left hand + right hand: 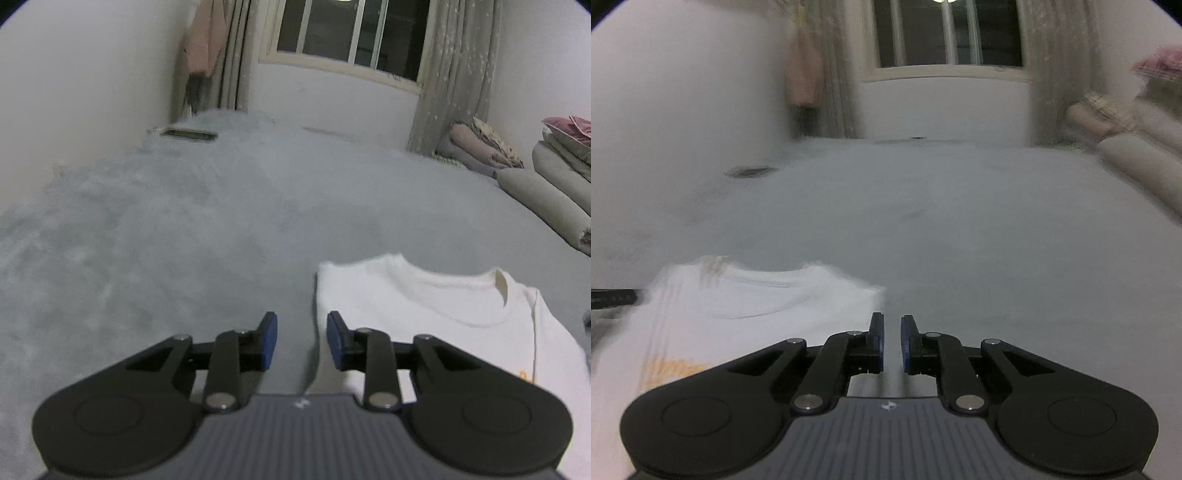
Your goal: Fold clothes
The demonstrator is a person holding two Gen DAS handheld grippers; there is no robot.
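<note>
Grey bed cover [184, 229], window [347, 29] beyond. White T-shirt [424, 306] flat, collar away, between grippers. Left gripper [302, 341] parted, empty, shirt edge just right. Right gripper [892, 343] narrowly gapped, empty, shirt left. Pinch edges cleanly, single layer.

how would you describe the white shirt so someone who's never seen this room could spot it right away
Start from the wide grey-blue bed surface that runs out from under the window. At its near end, just beyond the two grippers, lies a white shirt, flat, with its round neckline facing the window. It is the only bright white thing on the bed, with a small orange print low down, unlike the beige and pink bedding piled at the right.
</note>
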